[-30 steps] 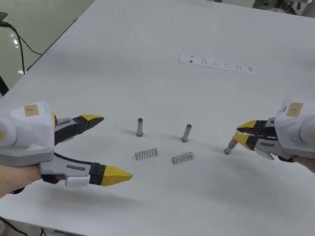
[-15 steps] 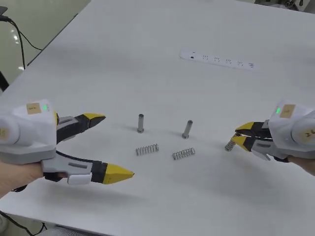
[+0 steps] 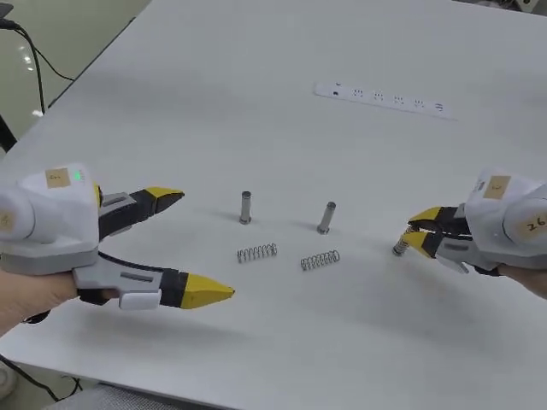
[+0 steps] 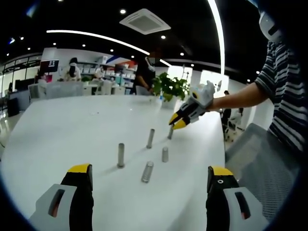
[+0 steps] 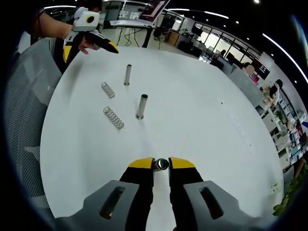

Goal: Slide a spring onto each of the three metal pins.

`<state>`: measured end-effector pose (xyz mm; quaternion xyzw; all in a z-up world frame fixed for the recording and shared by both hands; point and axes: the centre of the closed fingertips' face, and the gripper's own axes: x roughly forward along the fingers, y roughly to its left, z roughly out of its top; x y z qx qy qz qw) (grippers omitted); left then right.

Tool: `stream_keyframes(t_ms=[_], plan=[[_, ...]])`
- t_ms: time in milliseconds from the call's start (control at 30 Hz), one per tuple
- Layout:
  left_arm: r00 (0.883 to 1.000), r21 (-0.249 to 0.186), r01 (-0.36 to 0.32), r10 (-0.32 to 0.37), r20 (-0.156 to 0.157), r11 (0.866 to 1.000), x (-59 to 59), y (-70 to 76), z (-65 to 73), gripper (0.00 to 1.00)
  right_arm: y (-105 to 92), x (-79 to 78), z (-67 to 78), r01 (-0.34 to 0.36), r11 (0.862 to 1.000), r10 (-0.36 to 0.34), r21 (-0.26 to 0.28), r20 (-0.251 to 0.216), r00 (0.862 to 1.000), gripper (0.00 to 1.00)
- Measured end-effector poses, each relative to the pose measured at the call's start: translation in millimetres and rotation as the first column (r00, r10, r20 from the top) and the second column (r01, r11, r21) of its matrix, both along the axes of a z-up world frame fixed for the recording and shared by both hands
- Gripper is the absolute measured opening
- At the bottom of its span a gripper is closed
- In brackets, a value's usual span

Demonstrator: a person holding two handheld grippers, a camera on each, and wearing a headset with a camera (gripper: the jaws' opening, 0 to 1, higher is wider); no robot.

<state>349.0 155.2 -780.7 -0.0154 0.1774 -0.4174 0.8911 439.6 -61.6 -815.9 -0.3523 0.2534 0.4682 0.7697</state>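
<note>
A: Status of left hand-held gripper (image 3: 190,246)?
B: Lower left of head view. Jaws spread wide, hovering over the worktop (image 3: 256,128), apart from every part.
A: Right hand-held gripper (image 3: 419,229)?
B: Right edge of head view, mid height. Jaws closed down on the upper end of the third pin (image 3: 399,248), already wrapped in a coil. Pin tilted, lower end at the worktop. Same in right gripper view: round coiled end pinched between the yellow tips, bottom centre.
A: Other two pins?
B: Left pin (image 3: 245,207) and middle pin (image 3: 326,217), upright at centre of head view, shafts bare, apart from each other.
A: Loose springs?
B: Two, lying flat. Left spring (image 3: 256,253) just below left pin, right spring (image 3: 320,260) just below middle pin. Not touching the pins or each other.
A: Anything else around?
B: White power strip (image 3: 380,97) upper right of centre, well above the pins. Black cable (image 3: 34,64) off the worktop edge, upper left corner.
A: Left gripper view?
B: Pins and springs in a loose row up the middle, right hand-held gripper at the far end, striped sleeve (image 4: 284,96) along the right edge.
</note>
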Motion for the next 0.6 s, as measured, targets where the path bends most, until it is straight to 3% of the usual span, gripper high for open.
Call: stream_keyframes(t_ms=[233,600], plan=[[1.000,-0.002,-0.013,0.013,0.008,1.000,1.7,3.4,2.2,0.96,1.1,-1.5,2.4,0.013,1.000,-0.013,0.014,0.004,1.000,0.14],[1.000,0.000,-0.022,0.022,0.014,1.000,3.3,6.5,5.5,0.97,4.4,-6.3,8.3,0.062,0.993,-0.060,0.101,-0.024,0.998,0.18]])
